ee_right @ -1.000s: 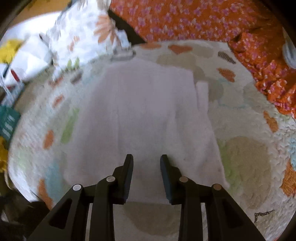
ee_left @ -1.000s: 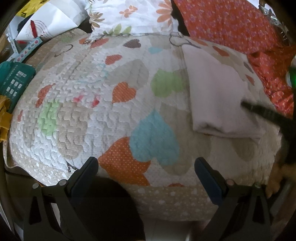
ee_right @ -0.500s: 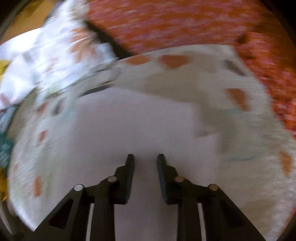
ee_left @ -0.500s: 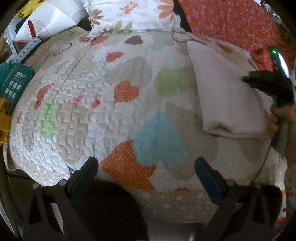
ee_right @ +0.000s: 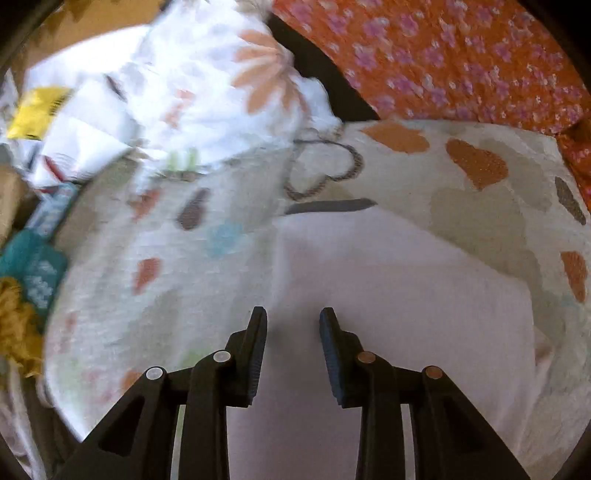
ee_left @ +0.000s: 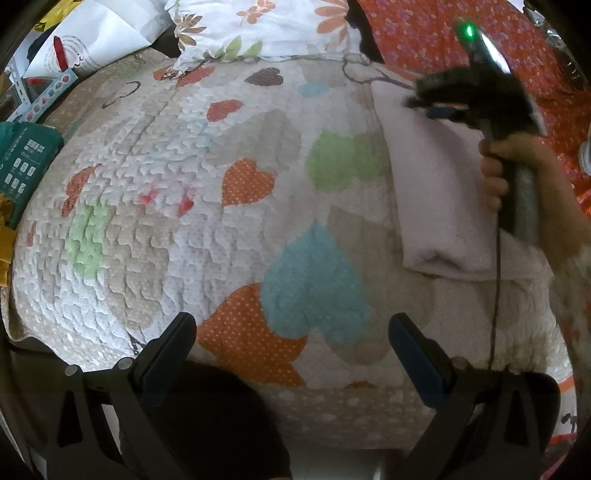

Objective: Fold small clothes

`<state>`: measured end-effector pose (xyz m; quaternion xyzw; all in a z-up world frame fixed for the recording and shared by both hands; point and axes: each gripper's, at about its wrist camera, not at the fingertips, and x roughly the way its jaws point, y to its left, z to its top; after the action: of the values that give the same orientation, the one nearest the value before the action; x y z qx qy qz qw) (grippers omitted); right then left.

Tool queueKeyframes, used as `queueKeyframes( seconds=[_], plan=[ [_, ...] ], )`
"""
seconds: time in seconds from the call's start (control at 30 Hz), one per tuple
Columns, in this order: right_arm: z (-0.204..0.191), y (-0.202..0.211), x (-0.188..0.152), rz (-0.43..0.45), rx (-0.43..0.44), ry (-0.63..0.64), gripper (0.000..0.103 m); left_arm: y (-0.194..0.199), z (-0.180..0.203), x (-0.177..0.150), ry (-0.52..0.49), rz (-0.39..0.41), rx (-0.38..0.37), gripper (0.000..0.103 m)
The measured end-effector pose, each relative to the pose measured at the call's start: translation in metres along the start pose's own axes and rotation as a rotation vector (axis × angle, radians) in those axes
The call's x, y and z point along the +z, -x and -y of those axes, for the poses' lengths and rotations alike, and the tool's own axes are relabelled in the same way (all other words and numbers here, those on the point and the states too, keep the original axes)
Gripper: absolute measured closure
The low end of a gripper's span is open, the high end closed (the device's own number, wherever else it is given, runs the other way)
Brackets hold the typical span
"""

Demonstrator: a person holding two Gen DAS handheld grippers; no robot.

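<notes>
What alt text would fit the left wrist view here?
A folded pale cloth lies at the right of a heart-print quilt, with the right tongs, held by a hand, over its far end. The left tongs stand wide open and empty over the quilt's near edge; a floral pillow sits behind.

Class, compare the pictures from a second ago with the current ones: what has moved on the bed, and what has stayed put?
The right claw has travelled up along the folded pale cloth toward its far end near the floral pillow; the hand holding it has come into the left view. Its jaws are opening with nothing between them. The cloth, the heart quilt and the wide-open left claw stayed as they were.
</notes>
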<state>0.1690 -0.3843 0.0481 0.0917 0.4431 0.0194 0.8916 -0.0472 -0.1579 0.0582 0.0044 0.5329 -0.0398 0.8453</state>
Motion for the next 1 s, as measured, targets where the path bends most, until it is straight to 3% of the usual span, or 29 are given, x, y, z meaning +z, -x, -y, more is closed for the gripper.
queueKeyframes(
  seconds=[0.1, 0.17, 0.23, 0.37, 0.43, 0.5, 0.57, 0.67, 0.77, 1.0],
  plan=[
    [0.077, -0.008, 0.012, -0.013, -0.231, -0.235, 0.068, 0.000, -0.005, 0.001, 0.011, 0.004, -0.007, 0.000],
    [0.134, 0.008, 0.006, -0.008, -0.209, -0.442, 0.070, -0.001, -0.007, 0.002, 0.015, 0.007, -0.016, 0.000],
    [0.153, 0.034, -0.004, 0.022, -0.162, -0.513, 0.066, -0.003, -0.008, 0.002, 0.019, 0.012, -0.022, 0.000],
    [0.111, 0.083, -0.033, 0.069, -0.050, -0.342, 0.063, -0.007, -0.003, 0.004, 0.028, 0.003, -0.033, 0.000],
    [0.089, 0.094, -0.061, 0.048, 0.026, -0.271, 0.054, 0.001, 0.000, 0.002, 0.020, 0.026, -0.031, 0.000],
    [0.074, 0.094, -0.090, 0.005, 0.047, -0.253, 0.047, 0.010, 0.003, 0.001, 0.005, 0.052, -0.022, 0.000],
    [0.068, 0.091, -0.116, -0.042, 0.002, -0.247, 0.046, 0.020, 0.004, -0.001, -0.004, 0.076, -0.014, 0.000],
    [0.052, 0.110, -0.139, -0.018, -0.041, -0.198, 0.045, 0.031, 0.004, -0.005, -0.006, 0.097, -0.014, 0.000],
    [0.044, 0.132, -0.158, -0.001, -0.027, -0.192, 0.040, 0.039, 0.008, -0.010, -0.012, 0.109, -0.021, 0.000],
    [0.036, 0.180, -0.197, 0.086, -0.125, -0.148, 0.033, 0.056, 0.029, -0.025, -0.075, 0.135, -0.031, 0.000]
  ],
)
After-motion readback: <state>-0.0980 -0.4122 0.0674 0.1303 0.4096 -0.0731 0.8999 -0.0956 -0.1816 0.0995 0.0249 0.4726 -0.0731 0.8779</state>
